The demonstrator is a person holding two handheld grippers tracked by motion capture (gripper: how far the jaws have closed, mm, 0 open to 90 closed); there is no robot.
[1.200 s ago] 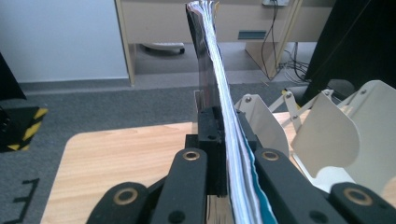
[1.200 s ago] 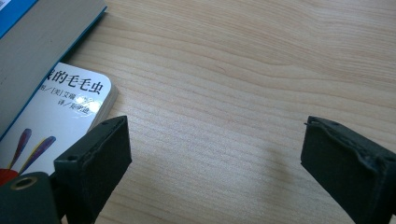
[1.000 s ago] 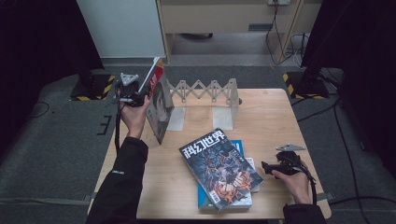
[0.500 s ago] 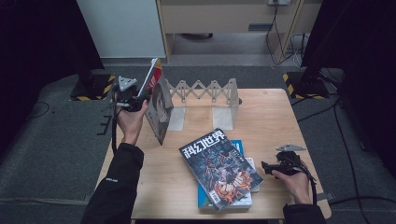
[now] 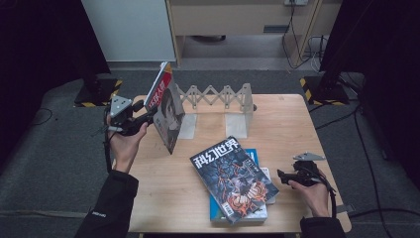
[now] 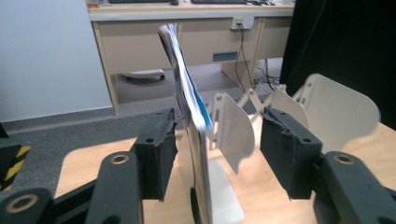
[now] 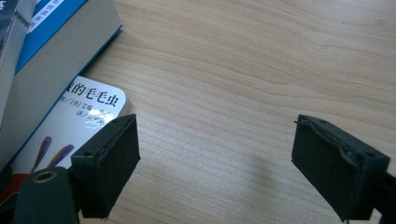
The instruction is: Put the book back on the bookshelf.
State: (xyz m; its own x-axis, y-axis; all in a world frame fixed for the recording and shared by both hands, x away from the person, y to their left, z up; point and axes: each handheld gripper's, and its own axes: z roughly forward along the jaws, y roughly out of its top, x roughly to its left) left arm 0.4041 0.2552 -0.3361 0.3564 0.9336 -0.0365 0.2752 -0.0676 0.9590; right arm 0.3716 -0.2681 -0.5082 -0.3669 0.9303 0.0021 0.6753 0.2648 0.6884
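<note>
The left gripper (image 5: 143,115) has just let its jaws part and has drawn back toward the table's left edge since a second ago, when it was clamped on the upright magazine (image 5: 166,112); in the left gripper view the magazine (image 6: 189,116) now stands between the pads, the left pad (image 6: 156,156) close by it and the right one well clear. The table (image 5: 297,119) carries an accordion bookstand (image 5: 218,96) along its far side, and the magazine leans at the stand's left end plate, tilted as before. A stack of books (image 5: 235,181) lies flat near the front edge, unmoved, a dark sci-fi magazine on top. The right gripper (image 5: 283,176) rests just right of the stack, its jaws wide apart with nothing between them, having closed slightly; the hand has not shifted.
</note>
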